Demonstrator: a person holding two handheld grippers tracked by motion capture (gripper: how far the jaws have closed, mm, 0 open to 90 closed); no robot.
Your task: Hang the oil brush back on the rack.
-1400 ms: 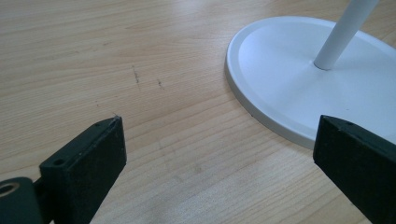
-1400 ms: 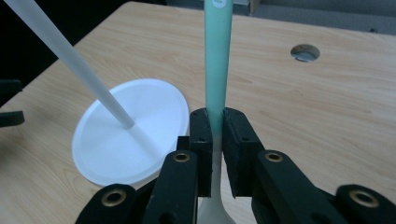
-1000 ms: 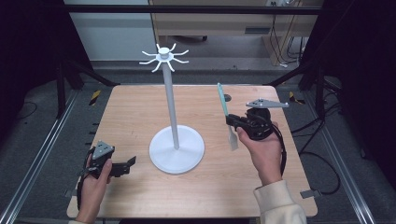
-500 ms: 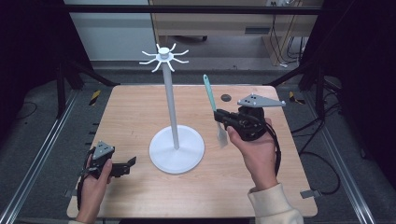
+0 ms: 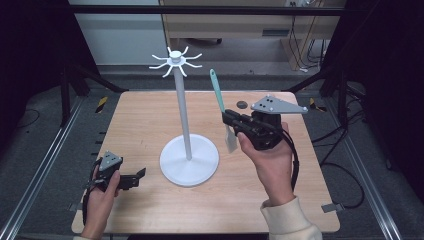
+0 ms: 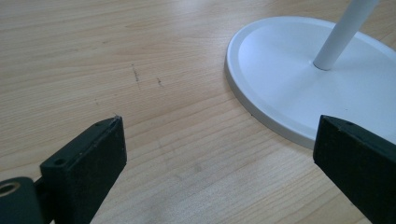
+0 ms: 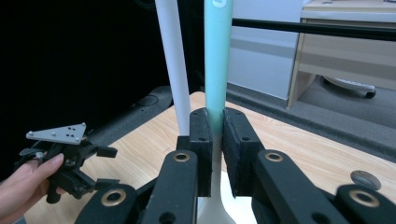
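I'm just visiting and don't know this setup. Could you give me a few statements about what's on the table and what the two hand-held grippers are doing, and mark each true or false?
1. The right hand-held gripper grips a teal-handled spatula. True.
2. The spatula hangs from a hook at the top of the white stand. False: it is held up beside the pole, off the hooks.
3. The left hand-held gripper is open and holds nothing. True.
4. The left hand-held gripper is clamped on the stand's round base. False: it sits apart from the base, over bare wood.
5. A small dark round object lies on the table behind the right hand. True.
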